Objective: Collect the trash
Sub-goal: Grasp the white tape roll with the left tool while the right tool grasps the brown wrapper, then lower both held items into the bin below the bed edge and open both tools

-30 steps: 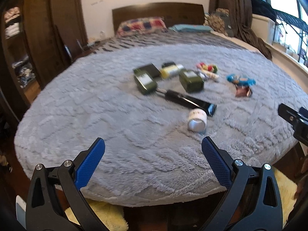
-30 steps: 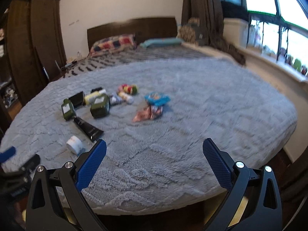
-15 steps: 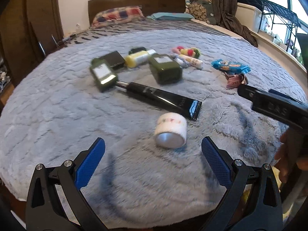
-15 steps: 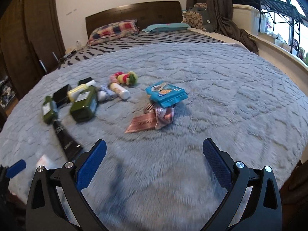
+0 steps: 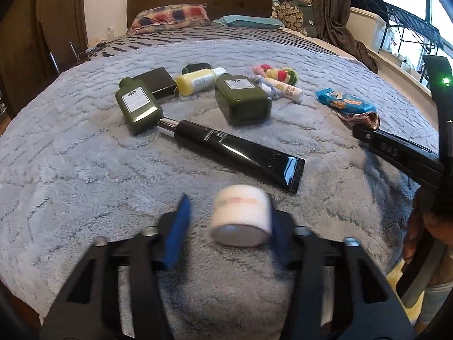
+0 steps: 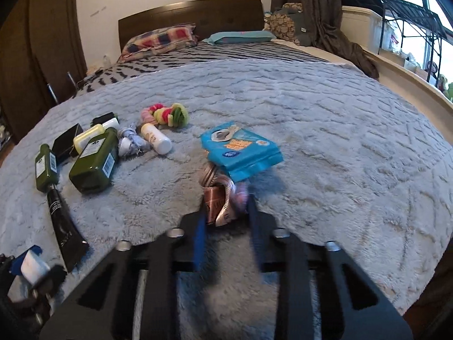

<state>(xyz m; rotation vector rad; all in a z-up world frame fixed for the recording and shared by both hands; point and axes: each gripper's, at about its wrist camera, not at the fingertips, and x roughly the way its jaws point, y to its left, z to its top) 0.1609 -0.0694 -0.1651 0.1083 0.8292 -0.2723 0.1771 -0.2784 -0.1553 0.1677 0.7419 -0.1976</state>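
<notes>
My left gripper (image 5: 226, 226) has its jaws partly closed around a small white jar (image 5: 242, 218) lying on the grey blanket (image 5: 70, 175); the right pad touches it, the left pad stands a little off. My right gripper (image 6: 226, 221) has its blue pads close on both sides of a crumpled brown and silver wrapper (image 6: 219, 198), which lies just in front of a blue snack packet (image 6: 240, 153). Both sets of fingers are motion-blurred. The white jar (image 6: 34, 266) and left gripper also show at the lower left of the right wrist view.
On the blanket lie a black tube (image 5: 235, 153), two dark green bottles (image 5: 240, 99) (image 5: 138, 107), a black box (image 5: 158, 82), a yellow bottle (image 5: 198, 80), a small white tube (image 6: 157, 140) and a colourful knotted toy (image 6: 167, 114). Pillows and headboard are at the far end, a window ledge on the right.
Both grippers moved forward and down onto the bed and their jaws narrowed, the left around the white jar and the right around the crumpled wrapper.
</notes>
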